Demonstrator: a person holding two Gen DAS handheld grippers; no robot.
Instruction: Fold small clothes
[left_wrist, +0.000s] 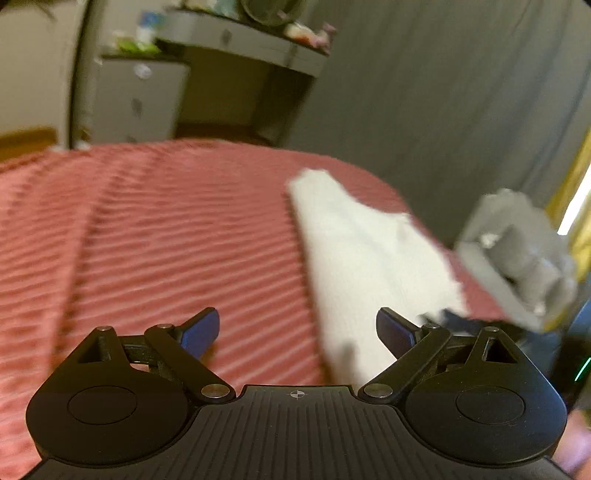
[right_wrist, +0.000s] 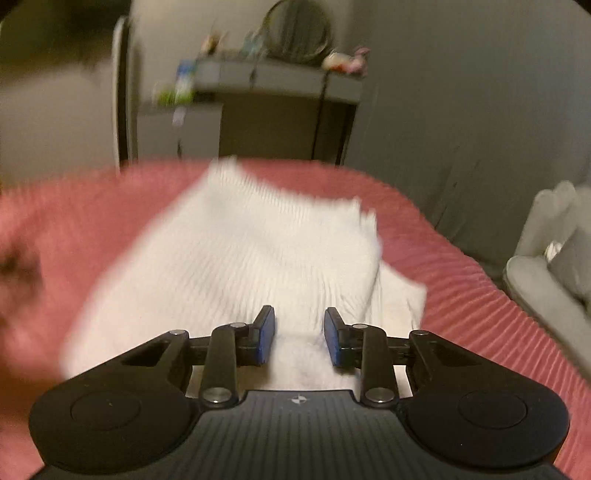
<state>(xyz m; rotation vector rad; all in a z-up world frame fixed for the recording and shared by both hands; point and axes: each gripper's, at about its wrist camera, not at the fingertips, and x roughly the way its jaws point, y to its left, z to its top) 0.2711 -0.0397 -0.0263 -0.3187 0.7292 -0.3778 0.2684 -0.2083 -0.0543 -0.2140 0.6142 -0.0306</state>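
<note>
A white knitted garment (right_wrist: 236, 254) lies on the pink ribbed bedspread (right_wrist: 461, 280), with one part folded over on its right side. My right gripper (right_wrist: 300, 334) is partly open and hovers low over the garment's near edge, with nothing between its blue pads. In the left wrist view the same garment (left_wrist: 362, 251) lies to the right. My left gripper (left_wrist: 297, 332) is wide open and empty above the bedspread (left_wrist: 147, 229), its right pad over the garment's near end. Both views are motion-blurred.
A grey desk with a round mirror and small items (right_wrist: 280, 77) stands beyond the bed, next to a drawer unit (left_wrist: 136, 99). A grey sofa (right_wrist: 554, 251) is at the right. A grey curtain (left_wrist: 461, 92) hangs behind the bed.
</note>
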